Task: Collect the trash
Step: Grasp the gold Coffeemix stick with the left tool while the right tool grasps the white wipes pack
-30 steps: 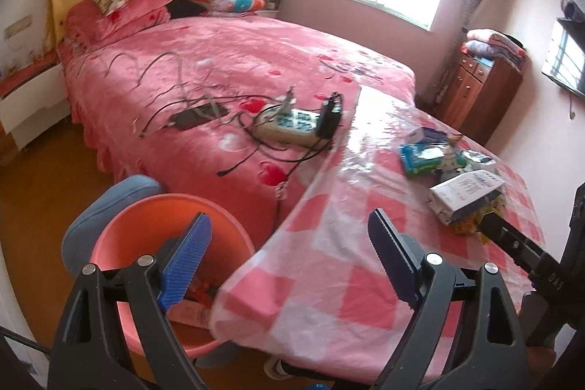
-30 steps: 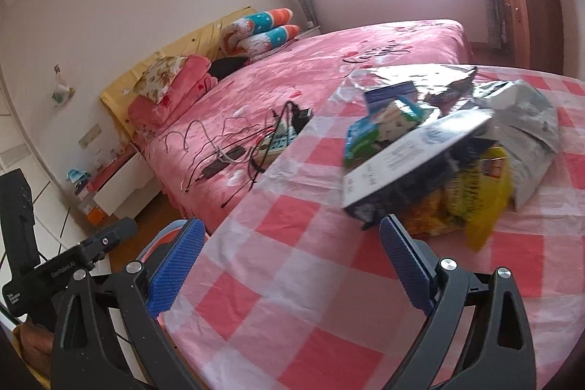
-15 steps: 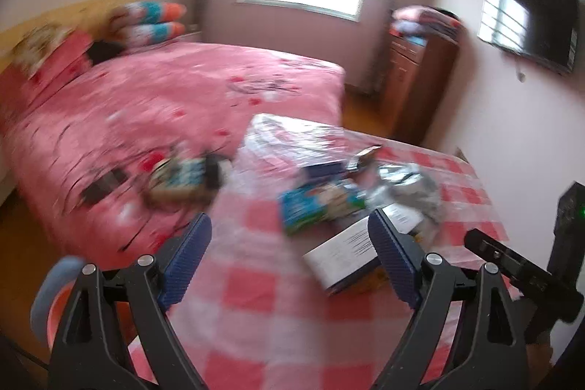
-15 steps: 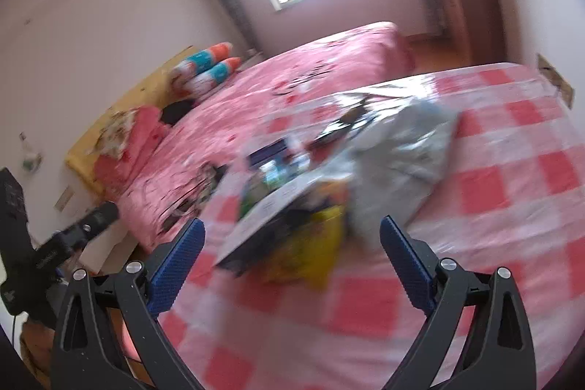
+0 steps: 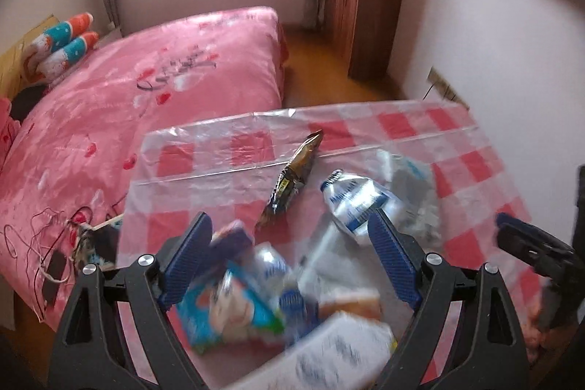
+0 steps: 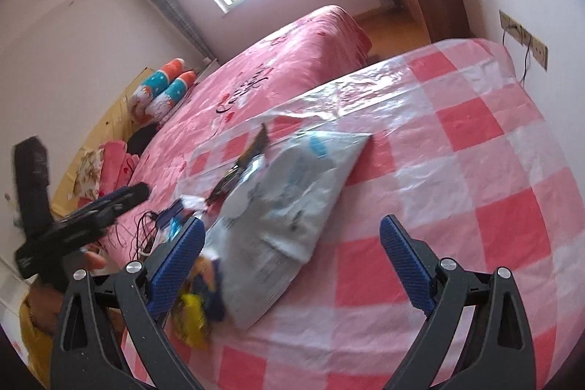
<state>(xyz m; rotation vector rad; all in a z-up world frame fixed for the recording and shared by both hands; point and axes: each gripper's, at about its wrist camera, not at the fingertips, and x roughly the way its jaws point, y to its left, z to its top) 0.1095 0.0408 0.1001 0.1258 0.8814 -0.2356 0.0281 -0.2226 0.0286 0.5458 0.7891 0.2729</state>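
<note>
A pile of trash lies on the red-and-white checked table (image 5: 457, 141). It holds a blue-green packet (image 5: 226, 313), a dark snack wrapper (image 5: 292, 181), a crushed plastic bottle (image 5: 358, 203), a white box (image 5: 340, 353) and a grey bag (image 6: 292, 192). A yellow packet (image 6: 193, 317) sticks out under the bag. My left gripper (image 5: 289, 233) hangs open over the near part of the pile, holding nothing. My right gripper (image 6: 292, 229) is open above the grey bag, its left finger near the bag's edge. Each gripper shows at the edge of the other's view.
A pink bed (image 5: 146, 79) runs along the table's left side, with a power strip and cables (image 5: 91, 243) on it. A wooden cabinet (image 5: 365, 6) stands by the far wall. Wall sockets (image 6: 523, 35) sit behind the table's far corner.
Both views have swung from the bed side and the orange bucket onto the trash pile, which now lies right under the fingers. The bucket has left the left view. Both jaws stayed wide.
</note>
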